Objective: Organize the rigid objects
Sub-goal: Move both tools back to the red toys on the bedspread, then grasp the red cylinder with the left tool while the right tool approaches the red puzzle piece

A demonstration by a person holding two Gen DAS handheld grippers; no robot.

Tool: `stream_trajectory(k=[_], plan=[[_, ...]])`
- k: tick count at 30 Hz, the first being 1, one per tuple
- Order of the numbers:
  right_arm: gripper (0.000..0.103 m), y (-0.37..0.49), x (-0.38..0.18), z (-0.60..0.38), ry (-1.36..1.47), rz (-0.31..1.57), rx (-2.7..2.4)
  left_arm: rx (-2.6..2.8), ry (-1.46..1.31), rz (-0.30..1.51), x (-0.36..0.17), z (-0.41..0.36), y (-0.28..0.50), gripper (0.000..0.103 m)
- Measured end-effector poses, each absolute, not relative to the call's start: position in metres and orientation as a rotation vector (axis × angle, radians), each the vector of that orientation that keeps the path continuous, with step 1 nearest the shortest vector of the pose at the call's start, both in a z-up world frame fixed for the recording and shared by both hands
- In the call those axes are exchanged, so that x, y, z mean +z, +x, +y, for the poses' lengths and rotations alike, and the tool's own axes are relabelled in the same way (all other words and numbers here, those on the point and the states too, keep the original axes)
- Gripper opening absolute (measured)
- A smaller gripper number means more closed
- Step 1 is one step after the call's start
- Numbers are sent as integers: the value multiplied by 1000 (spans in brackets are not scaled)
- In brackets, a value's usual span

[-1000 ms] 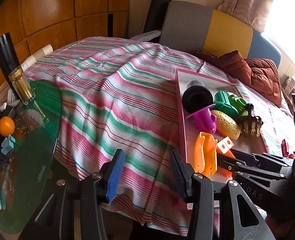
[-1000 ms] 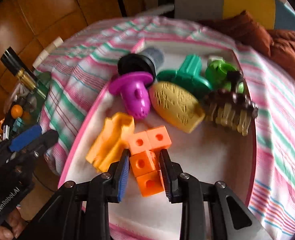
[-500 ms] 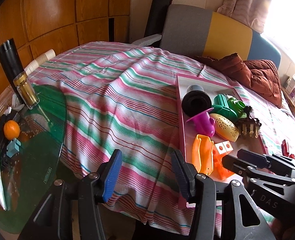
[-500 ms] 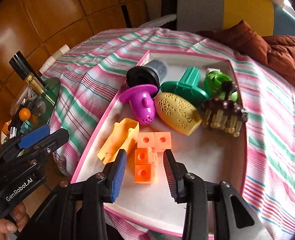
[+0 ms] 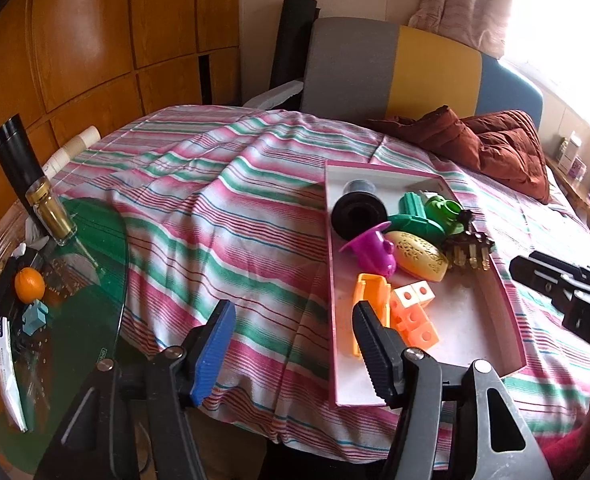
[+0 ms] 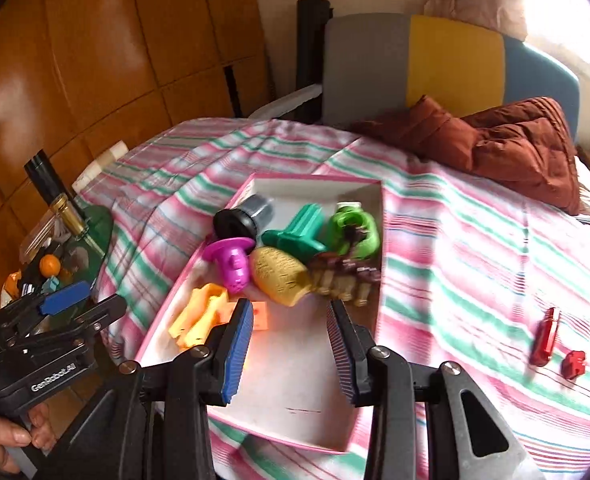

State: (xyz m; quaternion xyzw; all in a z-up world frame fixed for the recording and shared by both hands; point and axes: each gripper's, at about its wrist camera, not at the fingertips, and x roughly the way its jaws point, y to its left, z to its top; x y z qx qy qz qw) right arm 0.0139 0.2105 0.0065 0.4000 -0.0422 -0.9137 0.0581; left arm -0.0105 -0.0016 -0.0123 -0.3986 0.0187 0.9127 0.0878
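- The right gripper point(image 6: 291, 344) has drawn up and back from the tray point(image 6: 295, 432). One second ago its jaws straddled the orange cube cluster point(image 5: 413, 314); now they stand apart over bare tray floor with nothing between them.
- Its jaws widened during the release and have since held that spread. The cluster is down and free of the pads.
- The left gripper point(image 5: 291, 344) has just been opening further. Its jaws are parted and empty, poised above the striped cloth point(image 5: 215, 216) at the tray's near left edge.
- Judgement: the cluster placement is complete, and both grippers are free for the next pick.
- The cluster lies in the near left part of the tray, just beside the orange-yellow piece point(image 5: 369, 308), whether touching cannot be told. In the right wrist view the blue pad hides most of it.
- Seen from the left wrist camera, its long axis runs from the pale upper pair of cubes, nearer the toy pile, down toward the tray's near right. Round sockets face up and outward.
- Two red objects point(image 6: 555, 346) lie on the cloth to the right, well apart from the tray. Judgement: these are the likely remaining items, and the right gripper is the nearer one.
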Motion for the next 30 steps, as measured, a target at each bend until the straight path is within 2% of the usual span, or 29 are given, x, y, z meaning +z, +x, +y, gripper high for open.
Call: stream_trajectory(k=[16,21,23,25,27,30], plan=[[39,28,26,381,1304,-222,-3135,2607,-1120,192,3,55,-3,63],[39,42,10,455,1361,-350,-3327,2567,-1097,230,7,77,0,63],[39,55,-4,483,1371,-500,-3384,2552,-1083,263,9,88,2,63],[40,65,-19,511,1530,-781,-3357,2530,-1073,280,11,100,2,63],[40,76,-23,531,1436,-1086,-3299,2504,-1072,285,11,112,1,63],[40,82,-25,542,1413,-1236,-3270,2450,-1077,298,10,131,0,63]])
